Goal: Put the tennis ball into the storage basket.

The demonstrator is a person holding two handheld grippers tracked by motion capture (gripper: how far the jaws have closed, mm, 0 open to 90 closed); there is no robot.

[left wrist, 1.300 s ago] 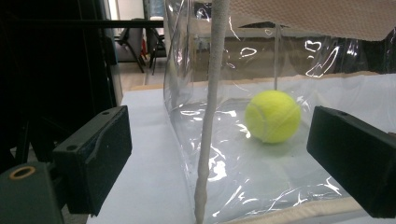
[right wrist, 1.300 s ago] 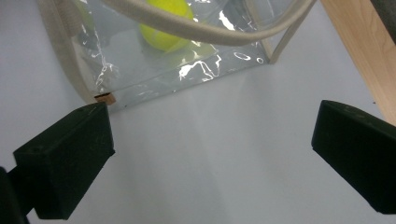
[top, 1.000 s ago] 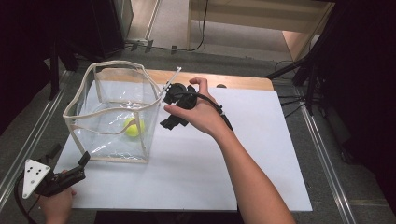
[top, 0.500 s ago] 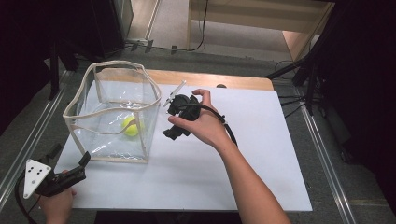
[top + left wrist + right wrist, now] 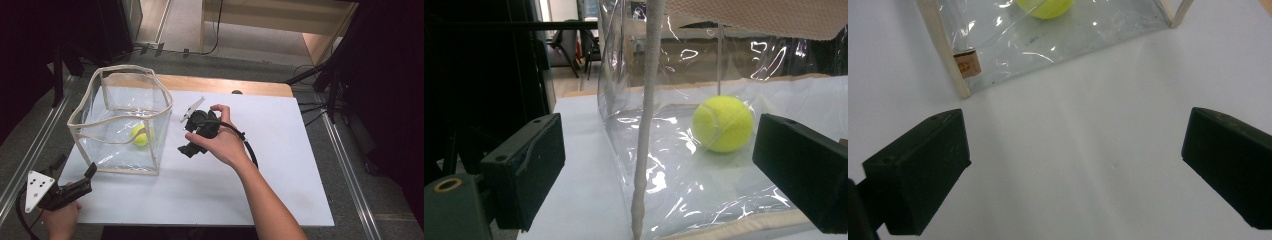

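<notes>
A clear plastic bin [image 5: 120,117] with cream trim stands on the left of the white table [image 5: 290,170]. A yellow tennis ball [image 5: 140,135] lies inside it. A hand holds my right gripper [image 5: 189,149] just right of the bin, pointed down at the table. In the right gripper view that gripper [image 5: 1073,170] is open over bare table, with the bin [image 5: 1058,45] and ball [image 5: 1045,7] ahead. My left gripper [image 5: 75,166] rests open at the bin's near left corner. In the left gripper view, its gripper [image 5: 664,170] straddles the bin's corner seam [image 5: 644,150], with the ball [image 5: 723,123] behind the plastic.
A small tan label [image 5: 967,63] sits on the bin's trim. A wooden strip [image 5: 225,85] runs along the table's far edge. Metal rails [image 5: 345,165] flank the table, and cables [image 5: 310,107] lie on the floor at the right. Open white surface spreads right of the bin.
My right gripper has moved toward the near side and down, from beside the bin's rim to low over the table. The left gripper has stayed put.
</notes>
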